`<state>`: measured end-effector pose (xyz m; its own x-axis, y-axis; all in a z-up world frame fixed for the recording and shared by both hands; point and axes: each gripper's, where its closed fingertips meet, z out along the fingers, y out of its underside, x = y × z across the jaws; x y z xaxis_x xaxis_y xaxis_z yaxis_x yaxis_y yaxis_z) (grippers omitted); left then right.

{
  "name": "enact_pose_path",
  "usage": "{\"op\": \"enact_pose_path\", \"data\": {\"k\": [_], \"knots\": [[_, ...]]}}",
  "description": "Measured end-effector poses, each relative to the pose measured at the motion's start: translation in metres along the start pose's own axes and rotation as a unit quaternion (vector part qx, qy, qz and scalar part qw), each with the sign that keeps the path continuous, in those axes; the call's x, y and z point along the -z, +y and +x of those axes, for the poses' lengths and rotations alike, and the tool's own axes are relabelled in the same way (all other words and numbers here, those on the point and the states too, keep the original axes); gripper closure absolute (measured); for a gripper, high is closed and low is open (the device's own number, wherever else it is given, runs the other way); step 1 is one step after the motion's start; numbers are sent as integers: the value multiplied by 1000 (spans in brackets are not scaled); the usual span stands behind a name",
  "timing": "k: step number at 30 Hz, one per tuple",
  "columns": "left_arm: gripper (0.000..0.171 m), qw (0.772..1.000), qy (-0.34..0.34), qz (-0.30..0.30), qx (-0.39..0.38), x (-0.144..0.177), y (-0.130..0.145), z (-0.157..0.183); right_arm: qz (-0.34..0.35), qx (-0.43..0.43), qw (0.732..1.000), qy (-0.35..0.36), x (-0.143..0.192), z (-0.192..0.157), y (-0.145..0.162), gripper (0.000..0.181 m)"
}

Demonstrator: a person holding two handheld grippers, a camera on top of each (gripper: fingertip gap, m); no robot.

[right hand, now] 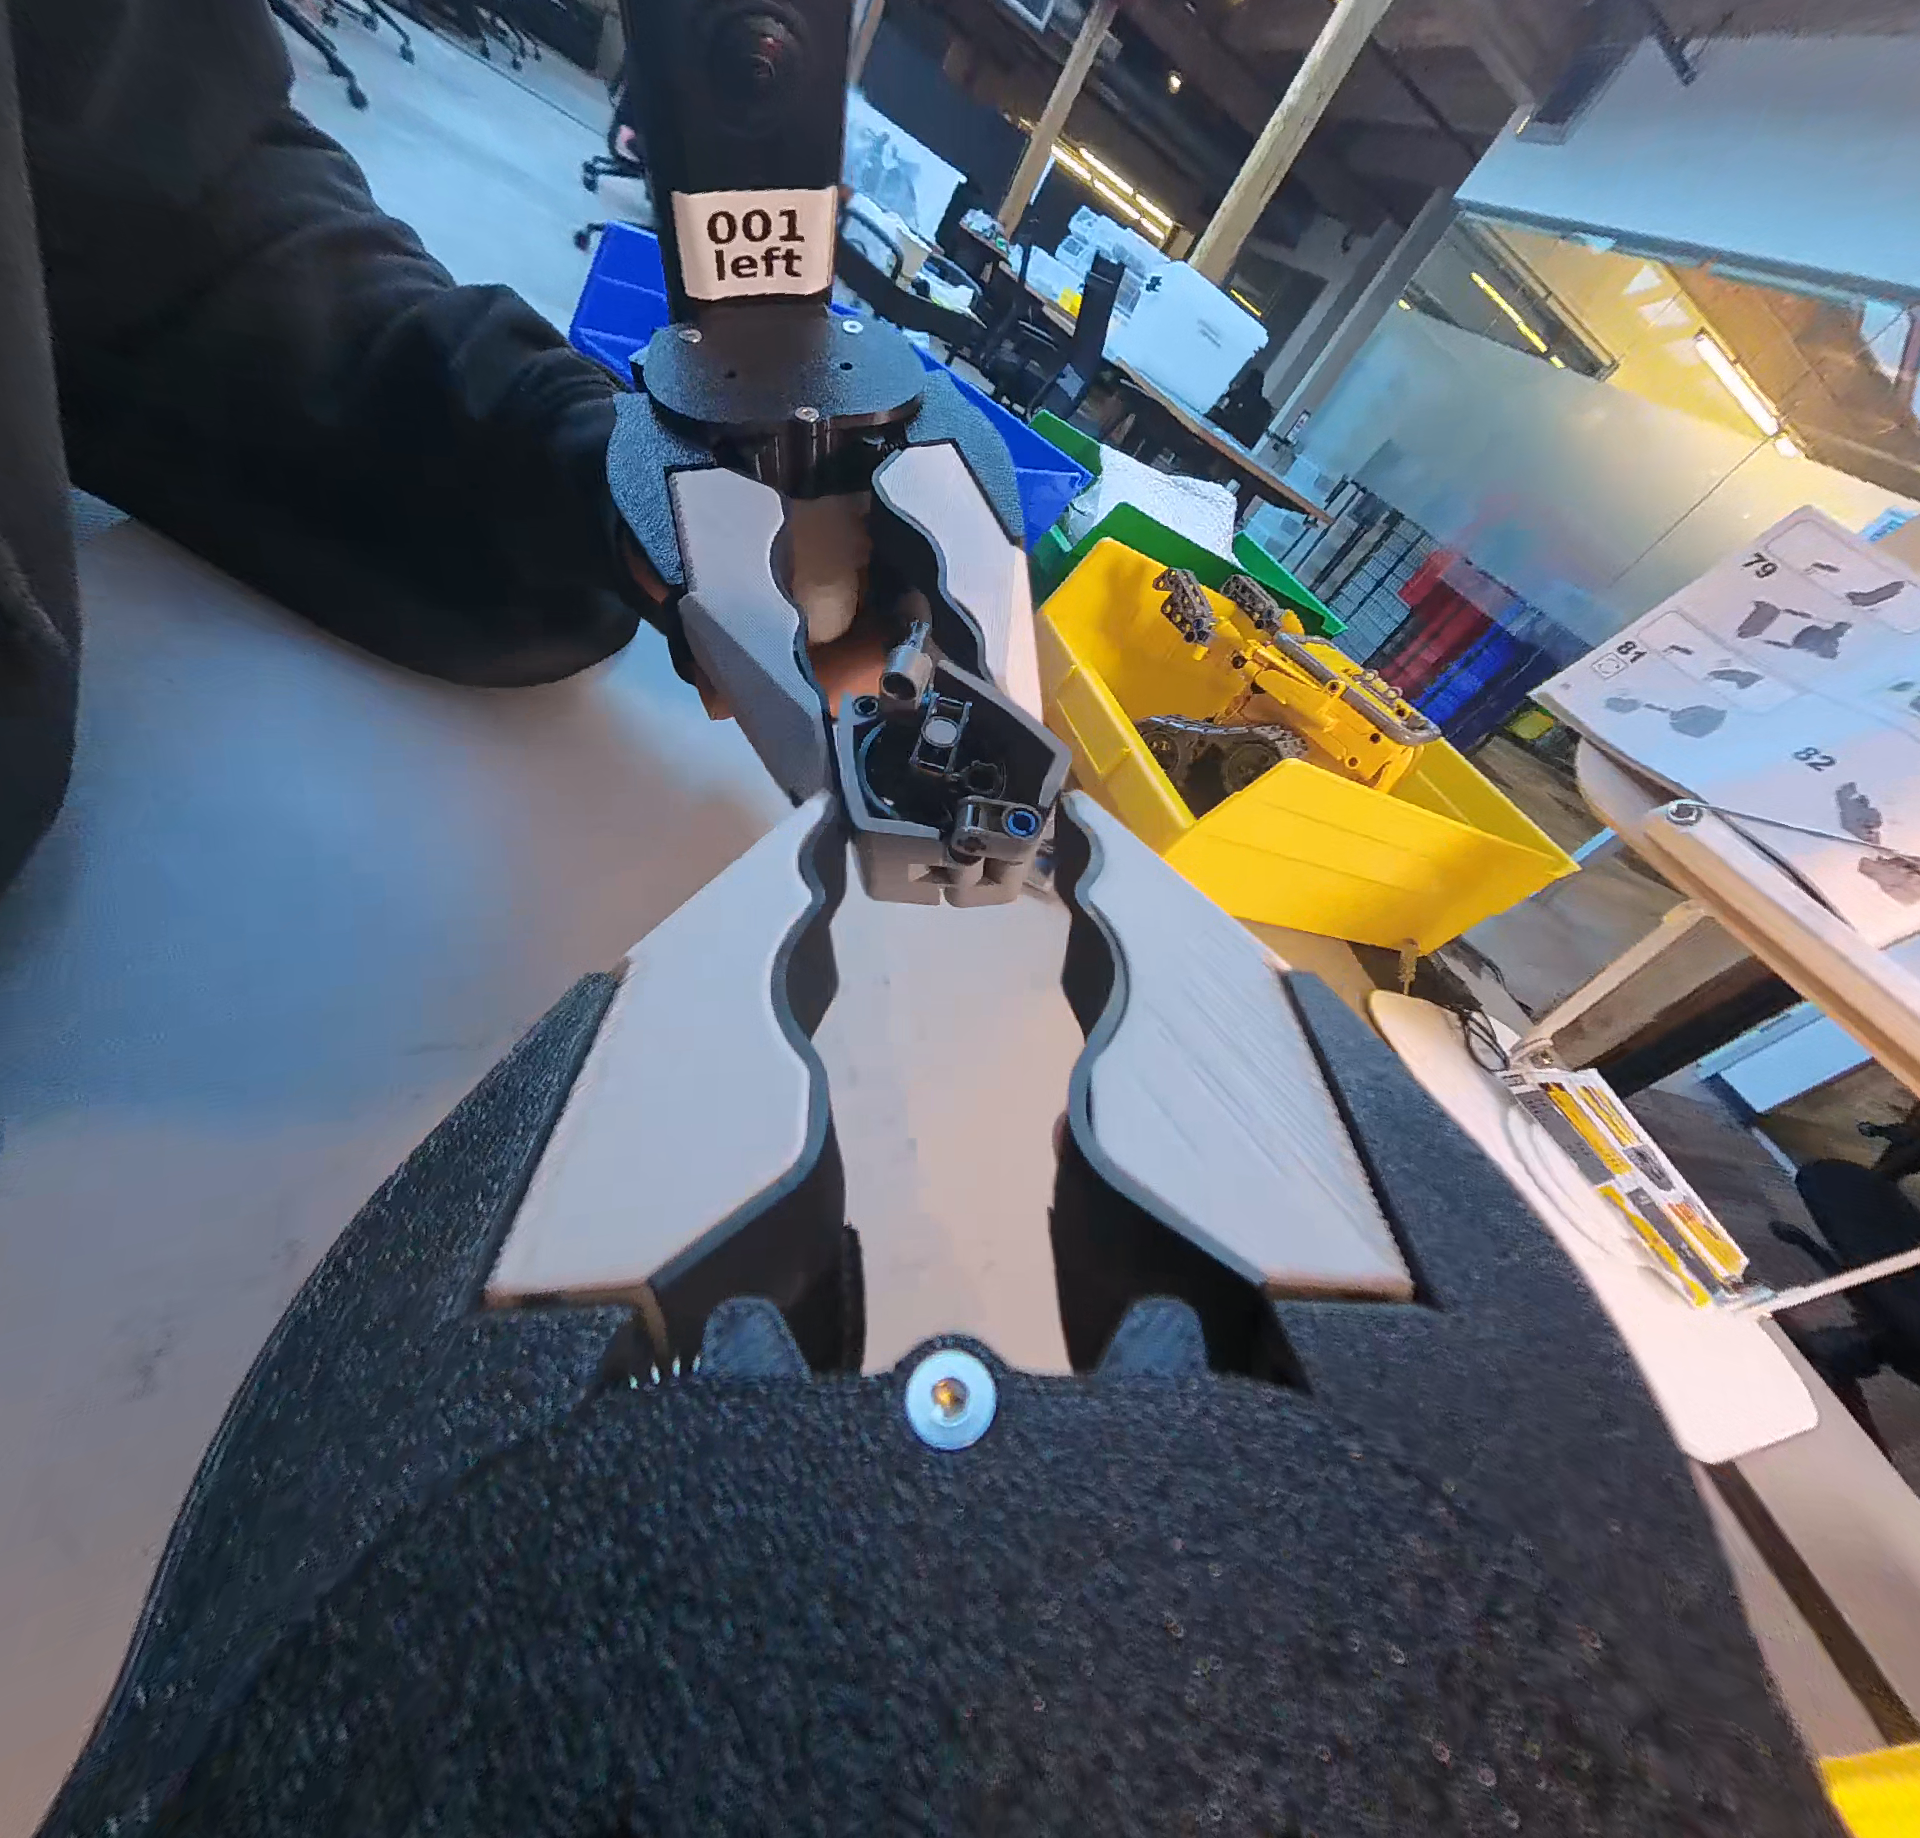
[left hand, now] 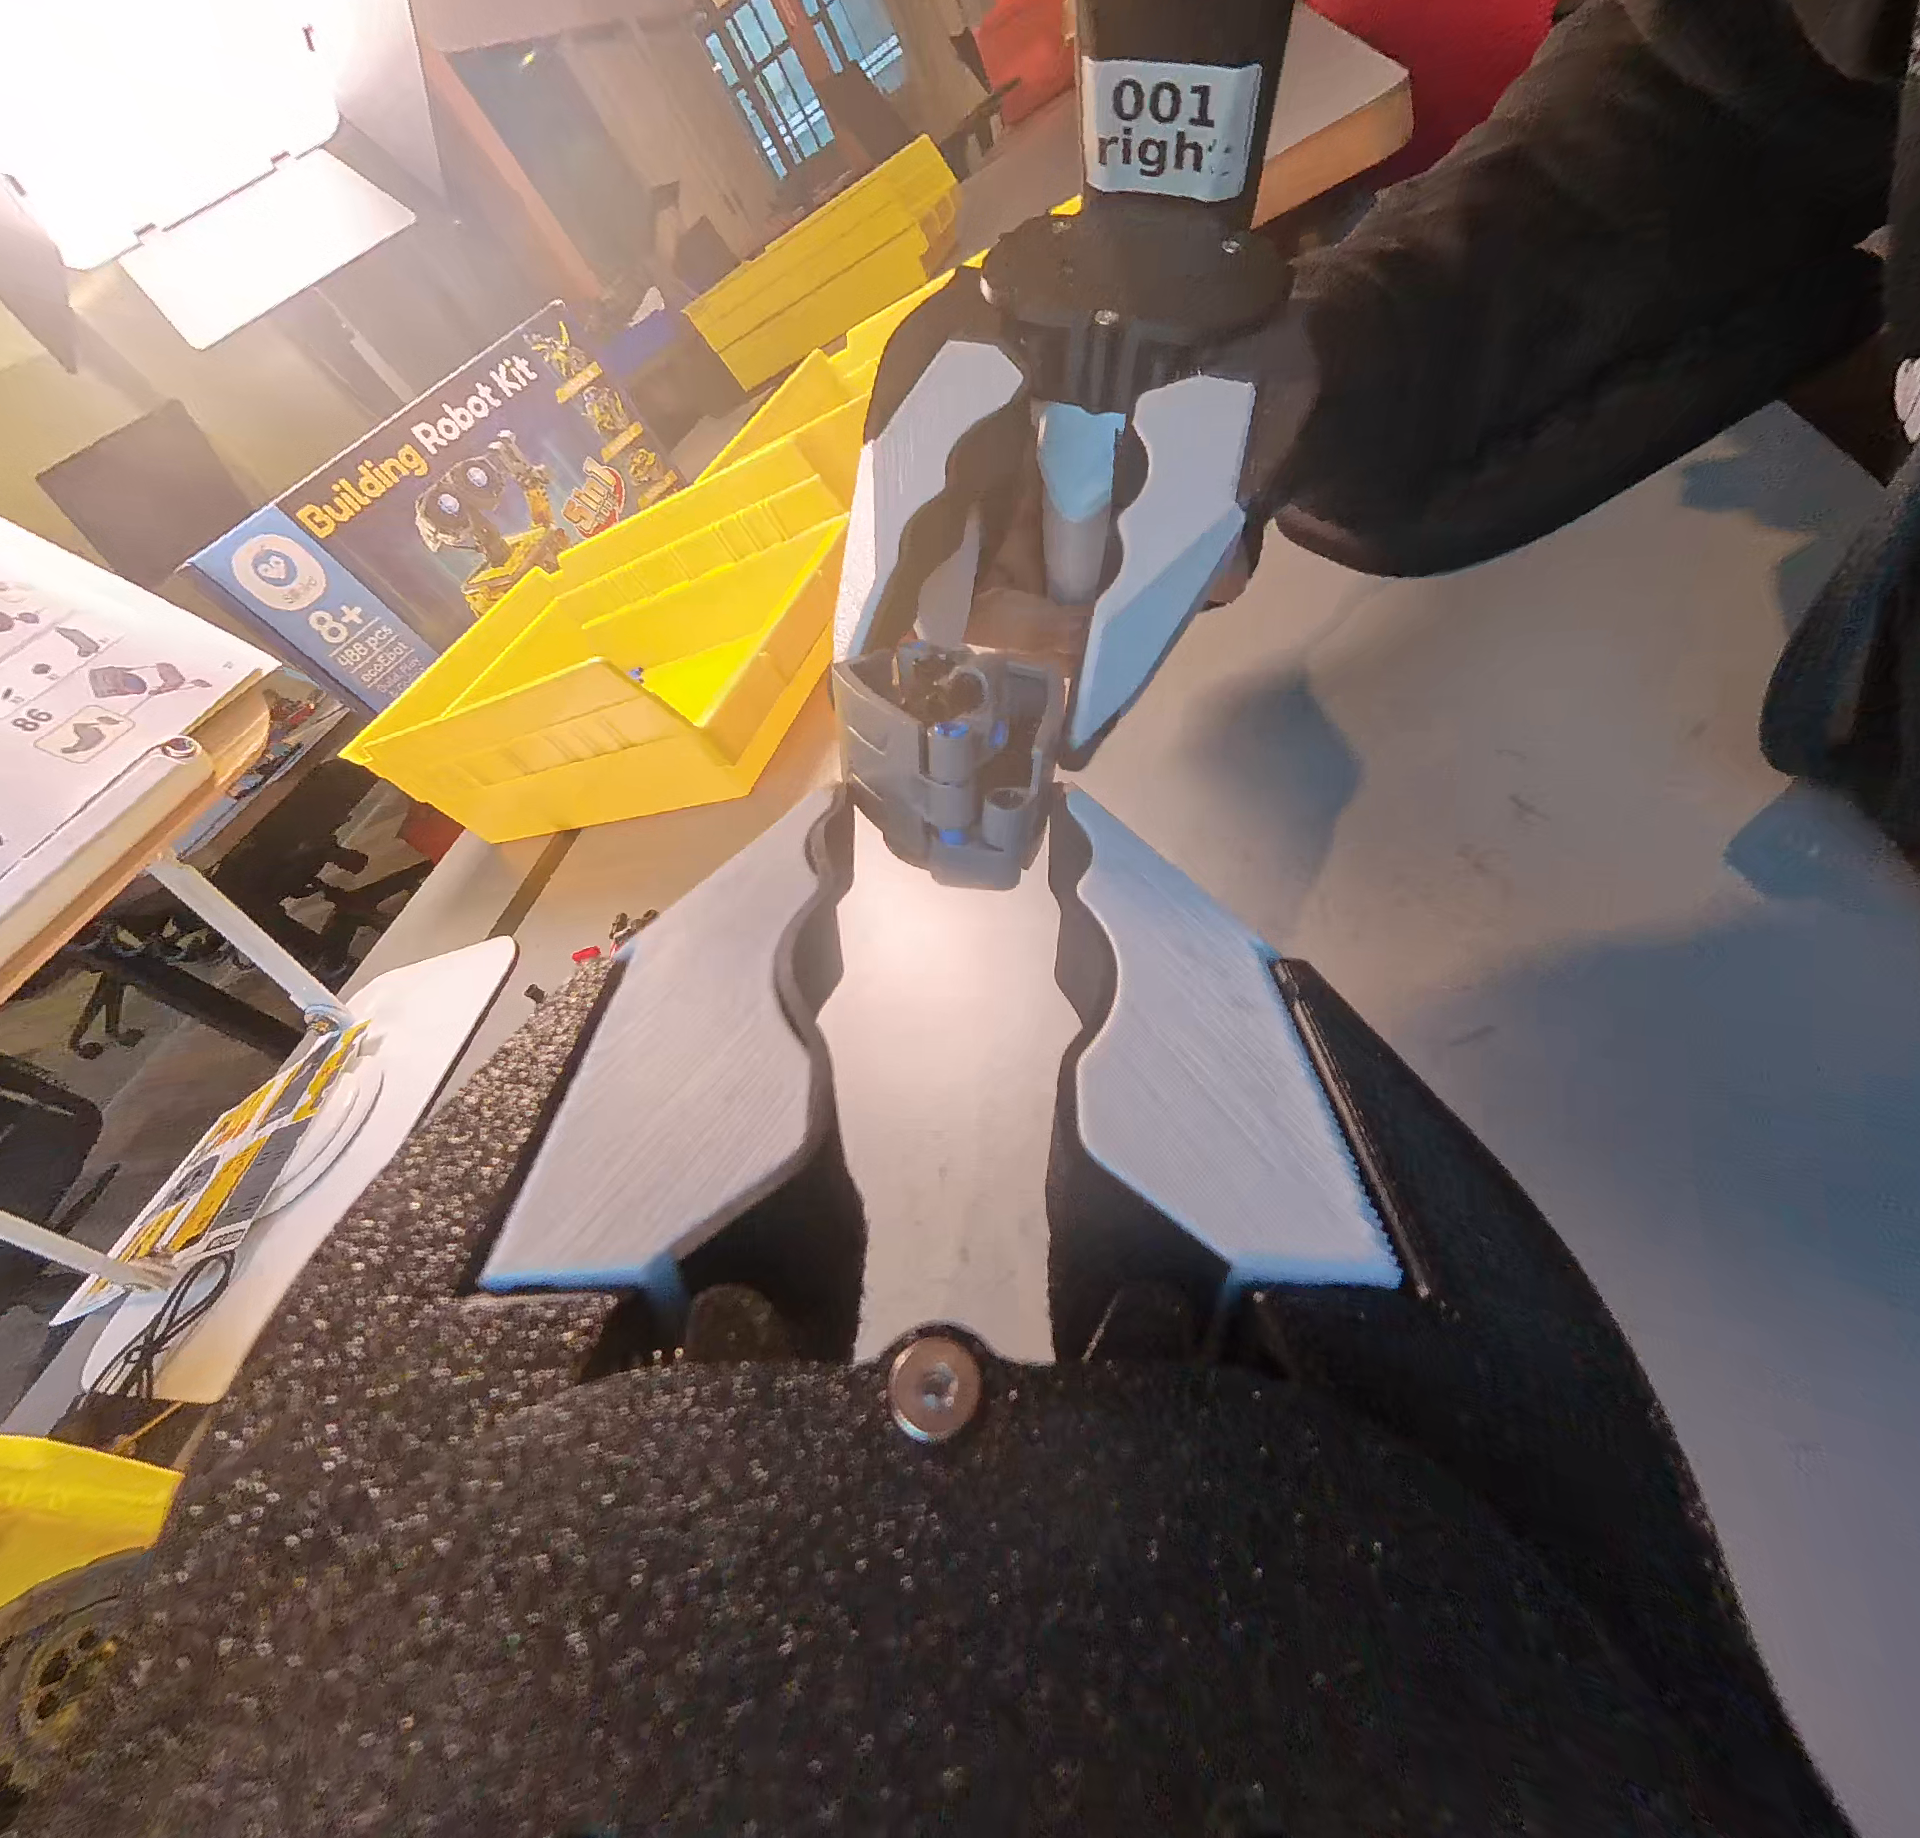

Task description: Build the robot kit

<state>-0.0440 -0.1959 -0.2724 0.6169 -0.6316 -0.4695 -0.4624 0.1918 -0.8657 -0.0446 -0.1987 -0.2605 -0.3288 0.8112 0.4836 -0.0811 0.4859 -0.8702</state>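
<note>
A small grey building-block assembly [left hand: 935, 749] with black parts and blue pins is held above the pale table [left hand: 1455, 853] between both grippers. My left gripper [left hand: 951, 801] is shut on its near end. My right gripper [left hand: 966, 697] comes from the opposite side, its grey fingers [left hand: 1153, 562] closing on the far end. In the right wrist view the assembly [right hand: 935, 780] sits between my right gripper's [right hand: 948, 806] tips, and the left gripper [right hand: 930, 739] clamps it from beyond. Hands in dark sleeves [right hand: 312, 386] hold both tools.
Yellow bins [left hand: 623, 708] and a building-kit box [left hand: 447, 531] stand left of the grippers. A yellow bin [right hand: 1351, 853] holds a yellow tracked model [right hand: 1278, 687]. An instruction booklet on a stand [right hand: 1787, 666], a sticker sheet [right hand: 1621, 1175], and blue [right hand: 623, 292] and green bins [right hand: 1143, 531] lie nearby. Both grippers' tips are close together, under 4 cm apart.
</note>
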Motion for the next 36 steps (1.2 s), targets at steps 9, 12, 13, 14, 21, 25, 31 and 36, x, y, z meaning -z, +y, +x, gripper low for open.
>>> {"op": "enact_pose_path", "data": {"k": [9,12,13,14,21,25,31,36], "knots": [[135,1000,6,19,22,2,-8,0,31,-189,980,-59,3,5,-2,142],[139,1000,0,17,9,3,-8,-1,56,-235,968,-75,5,7,-7,142],[141,1000,0,16,8,3,-8,-1,61,-262,959,-85,5,7,-8,142],[140,1000,2,17,12,3,-7,-1,65,-303,946,-98,5,8,-8,142],[120,999,5,24,33,2,-9,-1,89,-531,818,-202,2,0,-11,143],[132,997,41,16,59,-1,-7,9,71,-640,728,-237,-4,-8,-4,142],[134,959,74,3,273,-5,8,-4,79,-689,698,-179,-8,12,18,139],[134,911,96,29,399,-6,9,-10,66,-524,842,-113,0,27,9,132]]}}
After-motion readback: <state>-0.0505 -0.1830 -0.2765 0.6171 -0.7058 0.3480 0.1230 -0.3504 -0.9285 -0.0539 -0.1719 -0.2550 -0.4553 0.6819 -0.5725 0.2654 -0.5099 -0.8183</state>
